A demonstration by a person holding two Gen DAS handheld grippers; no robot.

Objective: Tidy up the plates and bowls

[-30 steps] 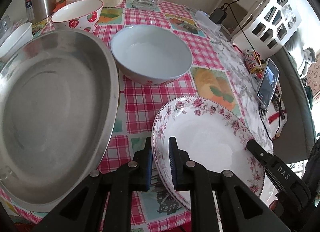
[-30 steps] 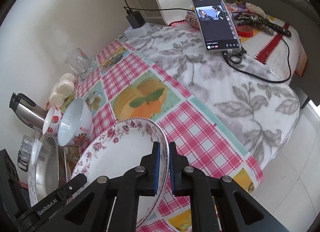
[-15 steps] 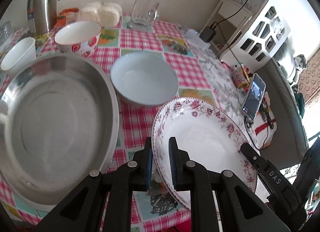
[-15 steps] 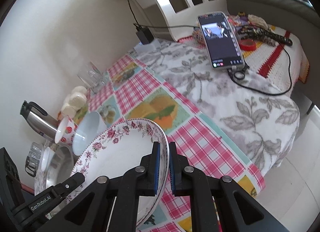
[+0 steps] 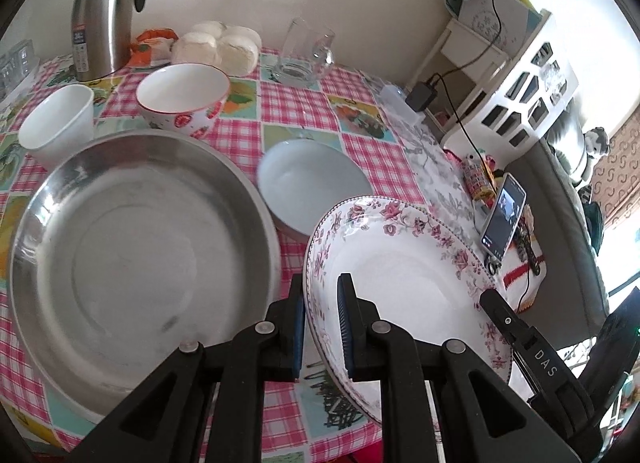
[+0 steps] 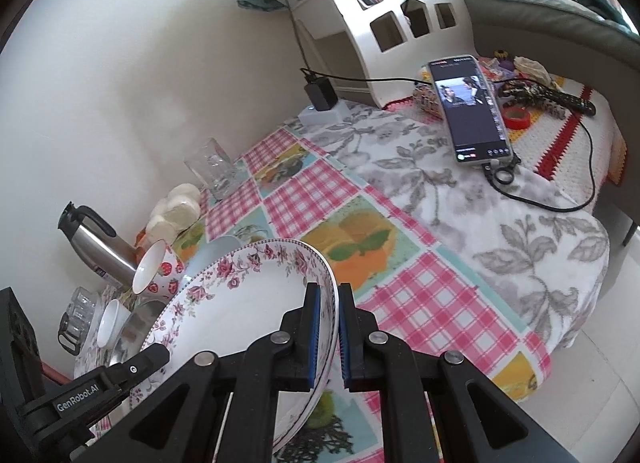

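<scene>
Above the worktop's (image 5: 288,115) near edge, a floral plate (image 5: 404,283) hangs tilted, pinched from two sides. At its 9 o'clock rim the left hand-held gripper (image 5: 322,327) is clamped tight, blue pads on either face of the rim; at the opposite rim the right hand-held gripper (image 6: 329,337) is clamped the same way. Just left of the plate lies a steel pan (image 5: 132,251), its rim near the left gripper's outer finger. At 12 o'clock from the plate sits a white bowl (image 5: 314,187), partly behind the plate's far rim. Beyond, a strawberry bowl (image 5: 182,97) and a white cup (image 5: 58,123) stand near the pan's far edge. Open checked cloth lies at 1 o'clock, running toward a phone (image 6: 470,109).
</scene>
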